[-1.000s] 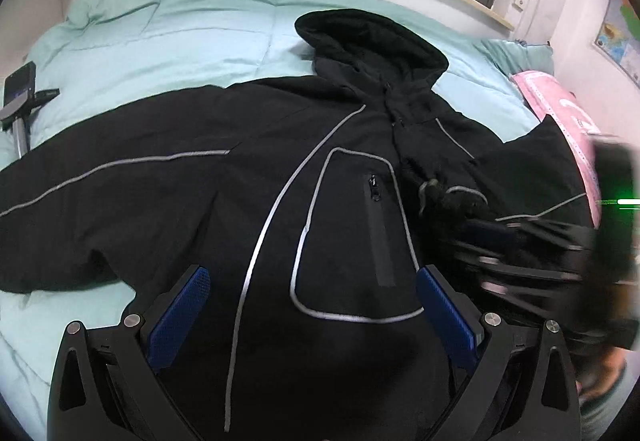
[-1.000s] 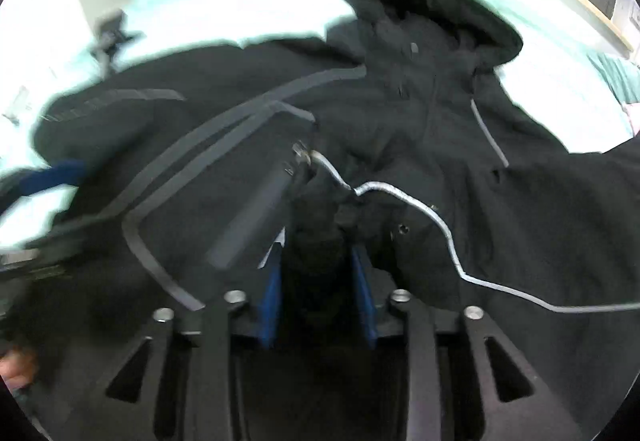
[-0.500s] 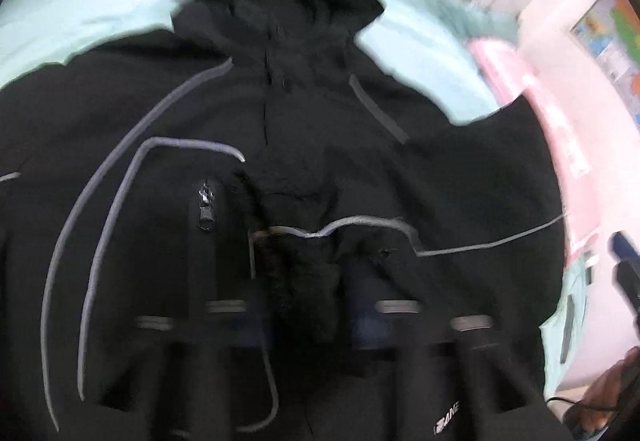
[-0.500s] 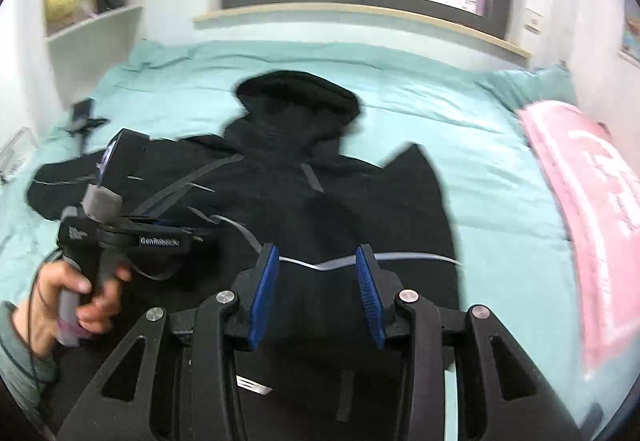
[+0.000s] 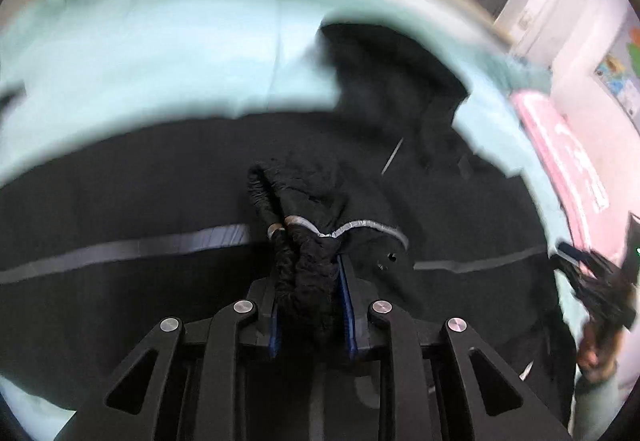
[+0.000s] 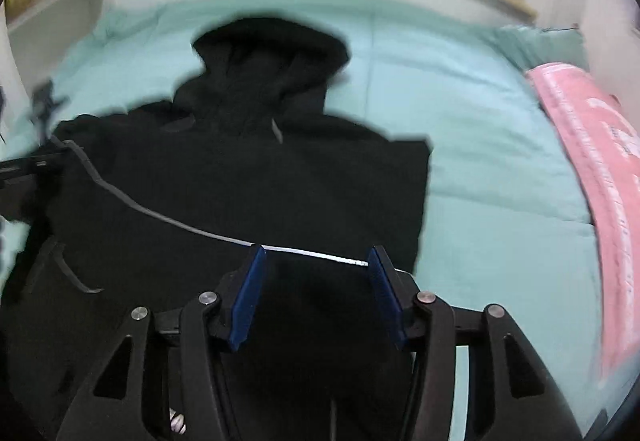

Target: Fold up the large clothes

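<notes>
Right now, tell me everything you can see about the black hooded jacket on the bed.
The black hooded jacket lies spread on the mint-green bedspread, hood toward the window. It looks like soft matte fabric with thin grey reflective piping. Its right side is already folded inward, leaving a straight edge. The left hand-held gripper pinches a bunched, fleecy fold of it, its jaws easing slightly open. The right hand-held gripper hovers above it, jaws opening, with nothing gripped.

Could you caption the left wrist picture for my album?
Left tool clamps bunched black jacket over a mint bed.
</notes>
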